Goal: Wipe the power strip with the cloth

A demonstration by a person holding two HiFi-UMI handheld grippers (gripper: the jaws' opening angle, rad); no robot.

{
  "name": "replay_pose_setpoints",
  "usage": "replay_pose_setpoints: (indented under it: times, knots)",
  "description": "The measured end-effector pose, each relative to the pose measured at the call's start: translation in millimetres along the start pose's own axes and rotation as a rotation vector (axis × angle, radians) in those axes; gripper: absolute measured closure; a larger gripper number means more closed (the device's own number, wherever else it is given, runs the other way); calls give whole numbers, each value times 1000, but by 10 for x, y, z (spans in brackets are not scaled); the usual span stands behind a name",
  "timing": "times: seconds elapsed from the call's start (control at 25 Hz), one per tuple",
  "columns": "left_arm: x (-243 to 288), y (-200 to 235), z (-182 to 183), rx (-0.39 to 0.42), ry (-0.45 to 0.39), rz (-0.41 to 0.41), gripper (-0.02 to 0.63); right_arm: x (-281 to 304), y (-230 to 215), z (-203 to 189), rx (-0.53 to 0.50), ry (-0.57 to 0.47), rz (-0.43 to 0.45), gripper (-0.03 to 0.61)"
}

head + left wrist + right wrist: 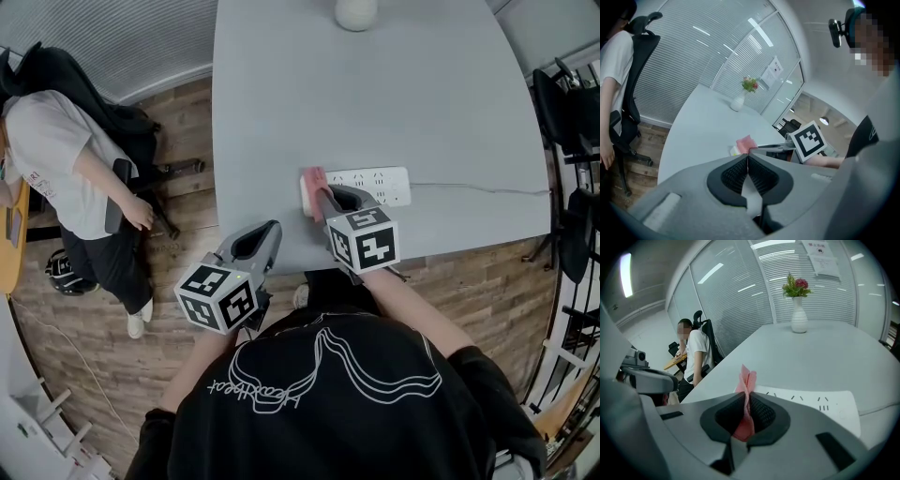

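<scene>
The cloth (746, 377) in my right gripper (746, 398) is pink fabric, soft, thin and creased. My fingers (806, 423) are matt grey plastic, smooth on the outside and lined with black ribbed pads (762, 414) that look rubbery. My left gripper (747, 157) has the same matt grey shell and ribbed black lining. The power strip (820, 405) is smooth white plastic with a slight sheen. The bench (825, 357) is pale grey, smooth and matt. The vase (798, 317) looks like glossy white ceramic. The floor (187, 197) is brown wood planking.
</scene>
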State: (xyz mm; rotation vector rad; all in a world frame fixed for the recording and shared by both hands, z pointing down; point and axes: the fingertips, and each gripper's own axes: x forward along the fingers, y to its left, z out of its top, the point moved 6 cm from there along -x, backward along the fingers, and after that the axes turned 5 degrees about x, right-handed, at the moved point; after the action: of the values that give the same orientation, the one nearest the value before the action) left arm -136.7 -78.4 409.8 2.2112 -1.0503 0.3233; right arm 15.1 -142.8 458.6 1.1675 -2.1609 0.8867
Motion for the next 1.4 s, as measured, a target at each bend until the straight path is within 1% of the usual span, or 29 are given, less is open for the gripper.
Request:
replay_pose_setpoints:
  times: [0.16,0.44,0.6,0.76,1.04,1.24,1.4]
  knots:
    - [40,-37,-2,5,4,-7,600,-57,-98,-15,-18,3,-22,546]
    - [119,-59,20,9,15,-13,600,-192,-358,-47,4,-7,-73,545]
    - [170,-52,53,15,21,-15,600,-287,-524,-73,-4,-15,-113,546]
    - [202,-50,74,18,18,-18,600,-385,-683,-123,23,-22,-139,545]
    - [276,-64,77,14,30,-15,600,-553,-975,-163,34,-37,-194,545]
    - [314,-34,72,2,36,-15,600,-625,-1131,-183,46,-40,-216,545]
    - [343,-18,108,1,31,-14,600,-710,-1304,-211,71,-51,-251,545]
